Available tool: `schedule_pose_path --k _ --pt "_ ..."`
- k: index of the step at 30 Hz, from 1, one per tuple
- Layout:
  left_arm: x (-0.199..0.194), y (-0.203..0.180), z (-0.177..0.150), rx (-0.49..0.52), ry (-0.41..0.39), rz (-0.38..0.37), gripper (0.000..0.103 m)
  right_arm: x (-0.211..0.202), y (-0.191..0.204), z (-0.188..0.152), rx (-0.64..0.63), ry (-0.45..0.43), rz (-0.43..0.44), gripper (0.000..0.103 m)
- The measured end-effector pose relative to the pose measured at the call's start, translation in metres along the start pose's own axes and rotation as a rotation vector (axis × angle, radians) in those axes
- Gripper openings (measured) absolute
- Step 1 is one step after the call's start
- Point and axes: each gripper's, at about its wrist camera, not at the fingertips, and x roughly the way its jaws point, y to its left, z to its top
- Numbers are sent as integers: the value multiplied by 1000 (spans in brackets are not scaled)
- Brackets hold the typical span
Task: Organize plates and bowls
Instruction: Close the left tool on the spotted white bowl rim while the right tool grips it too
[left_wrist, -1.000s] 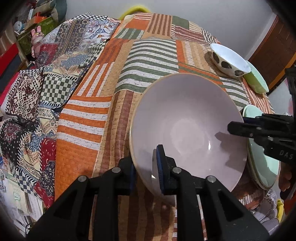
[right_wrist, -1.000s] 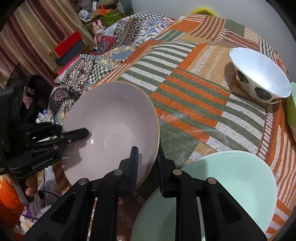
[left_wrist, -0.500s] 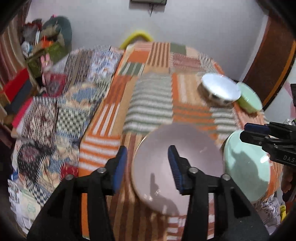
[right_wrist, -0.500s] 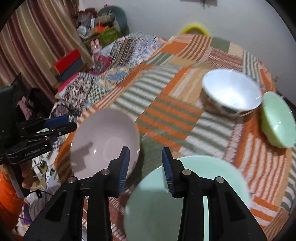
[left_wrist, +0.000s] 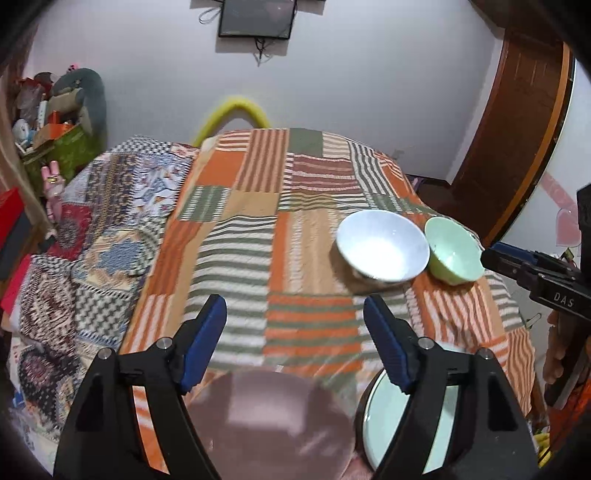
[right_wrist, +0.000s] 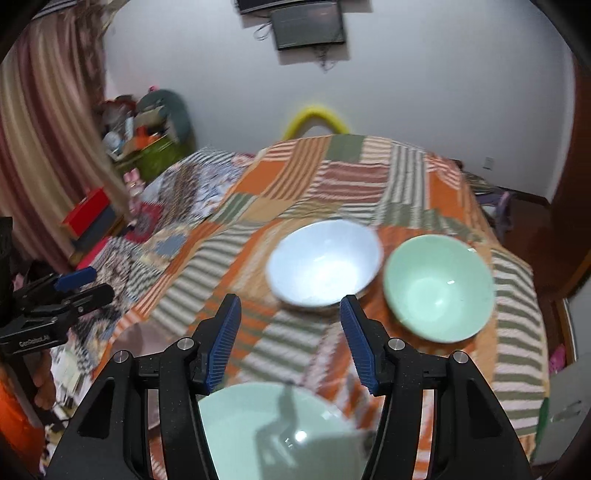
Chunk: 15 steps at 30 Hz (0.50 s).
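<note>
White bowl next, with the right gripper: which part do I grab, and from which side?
Take the white bowl by its near rim, coming from above and in front with the open right gripper, one finger inside, one outside. It sits upright with the mouth open. Avoid the right-hand rim: the small green bowl sits close against it, probably leaving no room for a finger.

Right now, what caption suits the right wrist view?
Open right gripper above a pale green plate, white bowl and green bowl beyond.
</note>
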Motion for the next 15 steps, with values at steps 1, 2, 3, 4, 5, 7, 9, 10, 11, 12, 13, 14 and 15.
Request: schedule_pose_path --k 1,2,3,4,5,7,9,10,11,12,13,14,15 --pt "7 -3 4 0 9 -4 77 3 -7 3 7 -2 -11 52" --pt "17 -5 9 0 21 -11 77 4 -12 4 12 -2 -18 52" --pt "26 -8 13 0 33 -17 77 6 -17 5 17 -3 -25 52" --pt "40 -12 19 5 54 -19 77 10 -23 6 23 -2 -33 52" --pt "49 -15 22 9 67 -16 77 13 -27 6 28 -1 -38 52" --pt "75 -23 30 22 100 -10 77 24 -38 8 44 10 -44 52" --pt "97 -30 34 31 131 -12 77 30 -47 9 53 15 -41 52" --pt "107 -33 35 37 144 -15 76 35 -51 10 56 17 -41 52" --pt "119 -37 37 47 158 -18 76 39 -55 10 59 18 -41 52" --pt "130 -41 38 55 170 -20 76 43 -58 11 61 22 -40 52" --pt "139 -45 39 61 181 -23 74 48 -60 11 62 26 -35 52" --pt "150 -49 41 66 196 -23 69 53 -64 11 62 30 -33 52" --pt "160 -51 42 70 210 -25 63 56 -65 11 62 33 -33 52"
